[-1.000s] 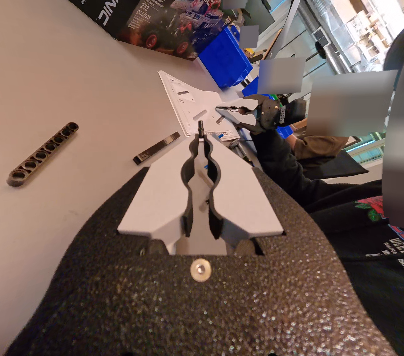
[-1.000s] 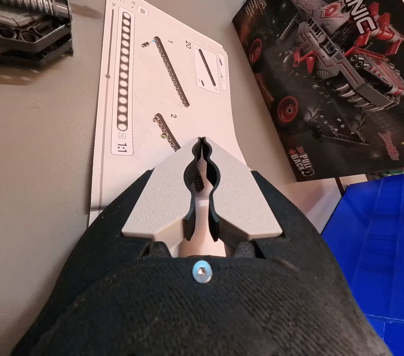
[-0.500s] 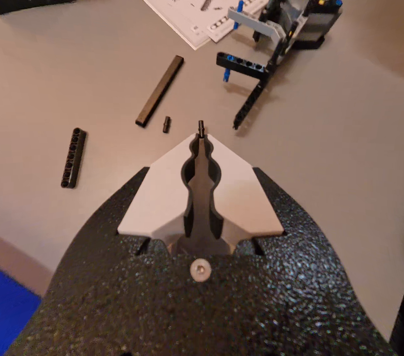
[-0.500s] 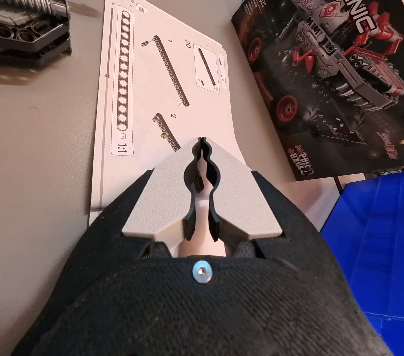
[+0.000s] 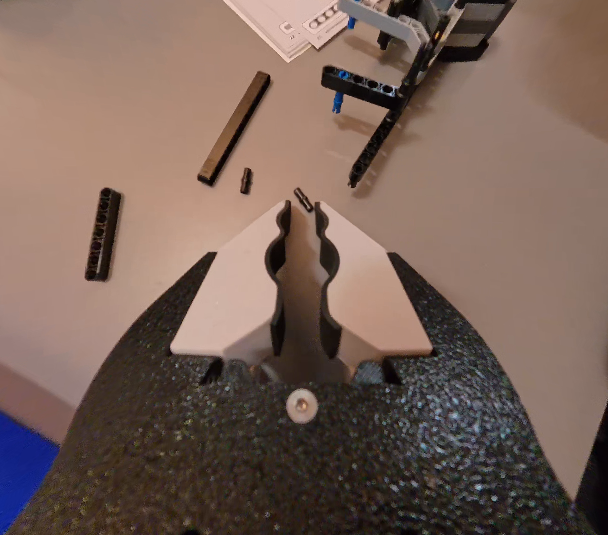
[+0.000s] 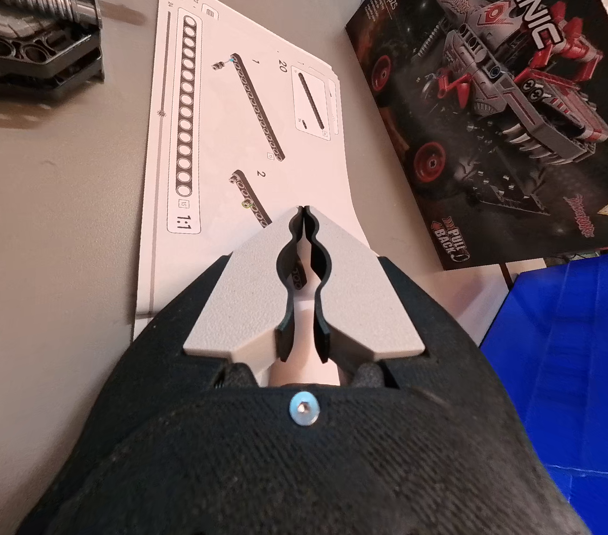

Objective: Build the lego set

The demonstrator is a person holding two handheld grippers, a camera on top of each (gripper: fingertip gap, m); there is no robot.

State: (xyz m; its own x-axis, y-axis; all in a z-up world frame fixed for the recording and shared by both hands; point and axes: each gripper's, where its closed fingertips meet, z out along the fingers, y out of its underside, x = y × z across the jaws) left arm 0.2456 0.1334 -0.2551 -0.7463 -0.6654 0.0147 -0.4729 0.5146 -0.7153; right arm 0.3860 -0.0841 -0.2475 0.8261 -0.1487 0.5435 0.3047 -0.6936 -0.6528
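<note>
The left gripper [image 5: 302, 205] is standing with its jaws spread, and a small black connector pin [image 5: 303, 199] is lying loose on the beige table [image 5: 131, 65] just at its tips, nearer the right finger. A second black pin [image 5: 245, 179] is sitting beside a long black beam [image 5: 234, 127]. The right gripper [image 6: 303, 207] is pressed together, empty, over the white instruction booklet [image 6: 243, 111], hiding part of its page. The partly built grey-and-black model [image 5: 437, 22] is showing blurred.

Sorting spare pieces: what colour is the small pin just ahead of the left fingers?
Black; the small pin shows best in the left wrist view.
</note>
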